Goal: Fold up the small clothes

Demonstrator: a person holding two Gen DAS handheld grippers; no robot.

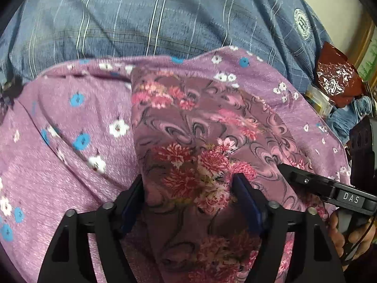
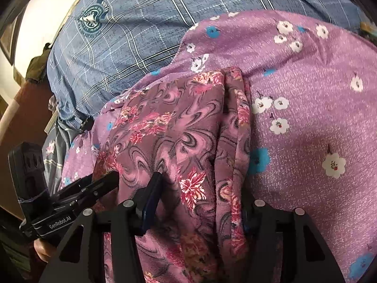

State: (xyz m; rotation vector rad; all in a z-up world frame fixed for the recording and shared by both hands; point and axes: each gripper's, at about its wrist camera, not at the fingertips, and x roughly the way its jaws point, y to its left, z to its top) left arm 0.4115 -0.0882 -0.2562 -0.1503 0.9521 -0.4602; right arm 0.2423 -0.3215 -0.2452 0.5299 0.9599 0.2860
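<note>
Closest to me, the left gripper [image 1: 188,181] has its jaws wide apart around the near end of the folded flowered garment [image 1: 200,122]. One pad sits at each side edge of the cloth, and I see no pinch crease there, so I read it as straddling the garment, not clamping it. The right gripper [image 2: 202,188] comes in at the garment's other side. Its inner finger stands clear and the jaws are partly apart, but a thick fold lies over the outer finger and hides the pad. I cannot tell whether that gripper is squeezing the fold or just sitting under it. A hand [image 1: 341,235] grips its handle at the frame edge.

The garment is a narrow, several-layer strip running away from me on the purple flowered sheet [image 1: 70,188], about midway across it. Its far end stops short of the sheet's far edge. One long side shows stacked rolled edges in the right wrist view, so I judge the lengthwise folds are done and the step in hand is setting down or re-gripping between folds.

The next move, as I see it, calls for a firm hold on both near corners through all the layers. The near end then has to go over toward the far end without the stack sliding apart.

Beyond the sheet's far edge lies a blue checked cloth [image 1: 141,11], and off to the side a red foil bag [image 1: 337,77].
</note>
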